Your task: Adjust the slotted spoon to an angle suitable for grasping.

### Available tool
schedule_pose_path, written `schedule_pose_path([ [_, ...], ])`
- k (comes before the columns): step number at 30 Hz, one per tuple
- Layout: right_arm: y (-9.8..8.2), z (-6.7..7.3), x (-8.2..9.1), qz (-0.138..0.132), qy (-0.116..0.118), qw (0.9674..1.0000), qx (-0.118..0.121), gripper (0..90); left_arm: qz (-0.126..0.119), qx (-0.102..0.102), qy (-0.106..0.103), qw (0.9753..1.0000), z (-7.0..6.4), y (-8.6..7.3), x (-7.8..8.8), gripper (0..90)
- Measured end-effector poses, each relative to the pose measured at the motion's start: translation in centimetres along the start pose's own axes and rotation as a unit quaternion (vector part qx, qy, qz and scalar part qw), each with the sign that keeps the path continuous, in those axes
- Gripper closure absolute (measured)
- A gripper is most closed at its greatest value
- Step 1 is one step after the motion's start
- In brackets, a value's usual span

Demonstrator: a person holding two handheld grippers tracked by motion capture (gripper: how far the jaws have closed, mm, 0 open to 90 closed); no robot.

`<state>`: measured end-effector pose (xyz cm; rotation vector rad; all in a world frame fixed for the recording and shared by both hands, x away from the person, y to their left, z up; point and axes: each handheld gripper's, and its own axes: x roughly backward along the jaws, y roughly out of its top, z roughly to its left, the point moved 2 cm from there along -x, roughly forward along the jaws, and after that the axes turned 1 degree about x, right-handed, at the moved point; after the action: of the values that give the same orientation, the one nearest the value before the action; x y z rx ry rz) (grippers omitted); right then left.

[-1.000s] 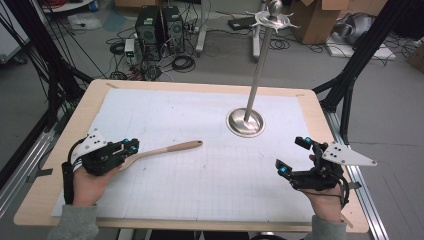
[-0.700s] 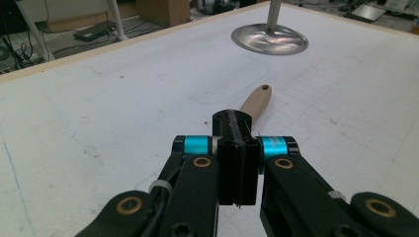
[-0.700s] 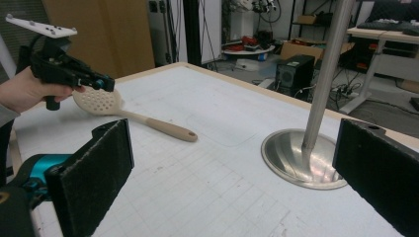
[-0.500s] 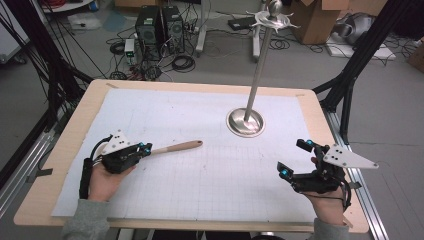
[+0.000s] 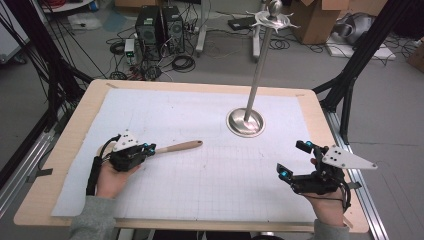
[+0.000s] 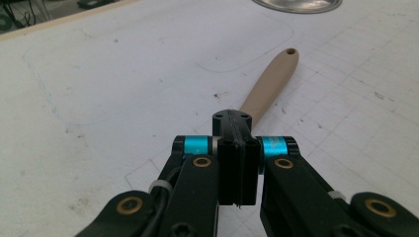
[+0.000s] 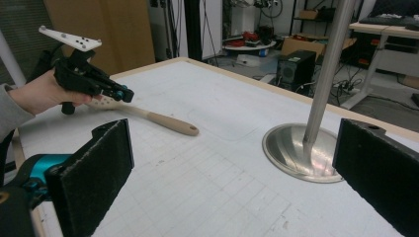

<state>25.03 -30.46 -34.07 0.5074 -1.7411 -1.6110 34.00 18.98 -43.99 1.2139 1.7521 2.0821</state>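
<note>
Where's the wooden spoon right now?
In the high view the wooden spoon lies on the white mat's left half, handle pointing toward the metal stand base, its head end under the left gripper.

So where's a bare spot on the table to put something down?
The mat is bare between the two grippers, and along the far edge left of the stand. The busy spot is the left gripper, shut over the spoon.
</note>
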Motion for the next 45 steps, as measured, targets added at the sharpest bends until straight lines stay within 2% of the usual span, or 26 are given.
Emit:
schedule_pose_path([
  [7,0.0,0.1,0.3,-0.001,-0.002,1.0000,0.000,1.0,0.004,0.020,0.016,0.9997,0.5,-0.2,-0.7,89.6],
  [12,-0.2,0.1,0.4,0.002,0.000,1.0000,-0.003,1.0,0.011,0.020,0.029,0.9993,0.6,-0.3,-1.0,89.6],
  [18,-0.3,0.2,0.3,0.005,0.001,1.0000,-0.001,1.0,0.034,0.021,0.045,0.9982,0.5,-0.5,-1.7,89.6],
  [21,-0.3,0.2,0.3,0.006,0.000,1.0000,-0.001,1.0,0.044,0.027,0.063,0.9967,0.7,-0.5,-1.9,89.6],
  [22,-0.4,0.2,0.3,0.006,0.000,1.0000,-0.001,1.0,0.044,0.027,0.063,0.9967,0.7,-0.5,-1.9,89.6],
  [23,-0.4,0.2,0.3,0.008,0.000,1.0000,-0.003,1.0,0.049,0.029,0.073,0.9957,0.7,-0.6,-2.0,89.6],
  [24,-0.4,0.2,0.3,0.008,0.000,1.0000,-0.004,1.0,0.049,0.029,0.073,0.9957,0.7,-0.6,-2.0,89.6],
  [26,-0.4,0.2,0.3,0.008,0.001,1.0000,-0.001,1.0,0.066,0.039,0.091,0.9929,0.8,-0.7,-2.2,89.6],
  [27,-0.4,0.3,0.2,0.010,0.003,0.9999,-0.004,1.0,0.076,0.052,0.095,0.9912,0.9,-0.9,-2.4,89.6],
  [30,-0.4,0.3,0.2,0.011,0.005,0.9999,-0.004,0.9,0.078,0.060,0.092,0.9908,0.9,-0.8,-2.2,89.7],
  [31,-0.4,0.2,0.1,0.011,0.005,0.9999,-0.001,1.0,0.084,0.070,0.091,0.9898,0.9,-0.8,-1.9,89.7],
  [35,-0.4,0.1,0.0,0.007,0.005,1.0000,-0.002,1.0,0.092,0.073,0.092,0.9888,0.5,-0.9,-1.5,89.7],
  [38,-0.3,0.2,-0.2,0.009,0.008,0.9999,-0.003,1.0,0.087,0.079,0.094,0.9887,0.3,-1.1,-1.3,89.7],
  [43,-0.1,0.3,-0.6,0.009,0.012,0.9999,0.000,1.0,0.084,0.100,0.091,0.9872,-0.3,-1.6,-0.6,89.6],
  [45,-0.1,0.3,-0.7,0.008,0.012,0.9999,0.001,1.0,0.086,0.098,0.094,0.9870,-0.4,-1.6,-0.5,89.7],
])
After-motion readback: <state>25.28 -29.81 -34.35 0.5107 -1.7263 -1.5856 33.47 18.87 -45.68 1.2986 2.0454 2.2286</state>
